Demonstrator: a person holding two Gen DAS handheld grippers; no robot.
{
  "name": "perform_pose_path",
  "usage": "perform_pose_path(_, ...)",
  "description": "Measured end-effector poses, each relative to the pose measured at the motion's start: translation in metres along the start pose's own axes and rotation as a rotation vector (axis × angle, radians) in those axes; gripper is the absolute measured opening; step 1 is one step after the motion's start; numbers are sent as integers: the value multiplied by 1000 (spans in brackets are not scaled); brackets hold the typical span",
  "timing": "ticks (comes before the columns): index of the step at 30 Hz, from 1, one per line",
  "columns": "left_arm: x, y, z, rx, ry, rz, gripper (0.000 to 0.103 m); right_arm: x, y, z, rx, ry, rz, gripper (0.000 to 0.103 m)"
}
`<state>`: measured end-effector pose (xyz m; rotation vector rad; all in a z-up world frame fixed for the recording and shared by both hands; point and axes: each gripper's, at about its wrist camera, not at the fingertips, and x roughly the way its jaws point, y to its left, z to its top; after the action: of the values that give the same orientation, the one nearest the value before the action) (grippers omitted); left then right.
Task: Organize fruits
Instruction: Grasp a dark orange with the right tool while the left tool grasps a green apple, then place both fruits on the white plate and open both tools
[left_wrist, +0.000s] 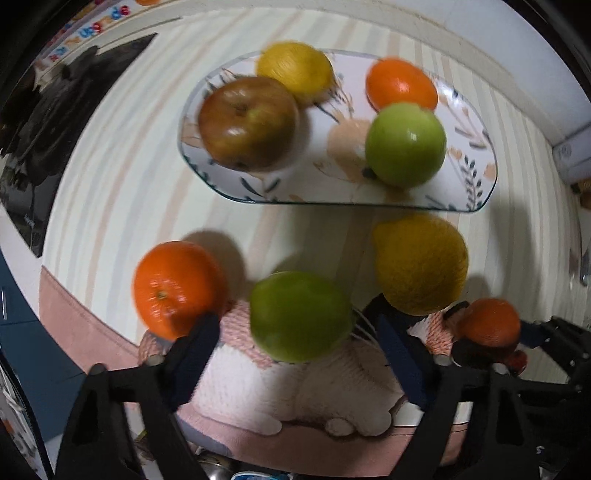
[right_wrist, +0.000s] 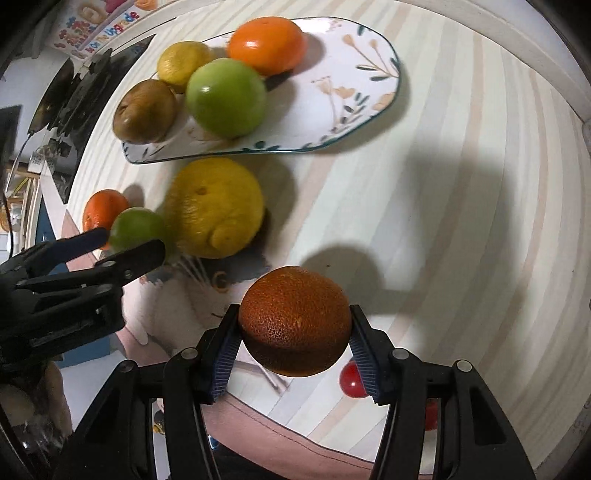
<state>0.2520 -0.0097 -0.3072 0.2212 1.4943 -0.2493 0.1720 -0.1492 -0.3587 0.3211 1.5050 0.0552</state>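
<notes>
My right gripper (right_wrist: 294, 334) has its ribbed pads against both sides of a dark, pebbly orange (right_wrist: 294, 320) — clamped, I judge. My left gripper (left_wrist: 295, 339) stands apart around a smooth green apple (left_wrist: 301, 315), pads not touching it. The oval floral plate (left_wrist: 469, 177) lies straight ahead, beyond a dimpled lemon (left_wrist: 419, 264), so both hands must carry forward.

Bare tablecloth (right_wrist: 461, 184) right of plate (right_wrist: 369, 122)
</notes>
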Motion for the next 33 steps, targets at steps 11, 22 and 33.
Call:
perform_pose_path(11,4,-6,-35,-32,3,-33,59,7,3,-6,-8,37,24,59)
perform_pose_path(22,8,-7,-50,-77,-8,-35,59,11,3,-4,-32,43,24,60)
perform_pose_path(33,-53,9,-24,-101,-111,-94,59,-32,3,7,0,-32,76,58)
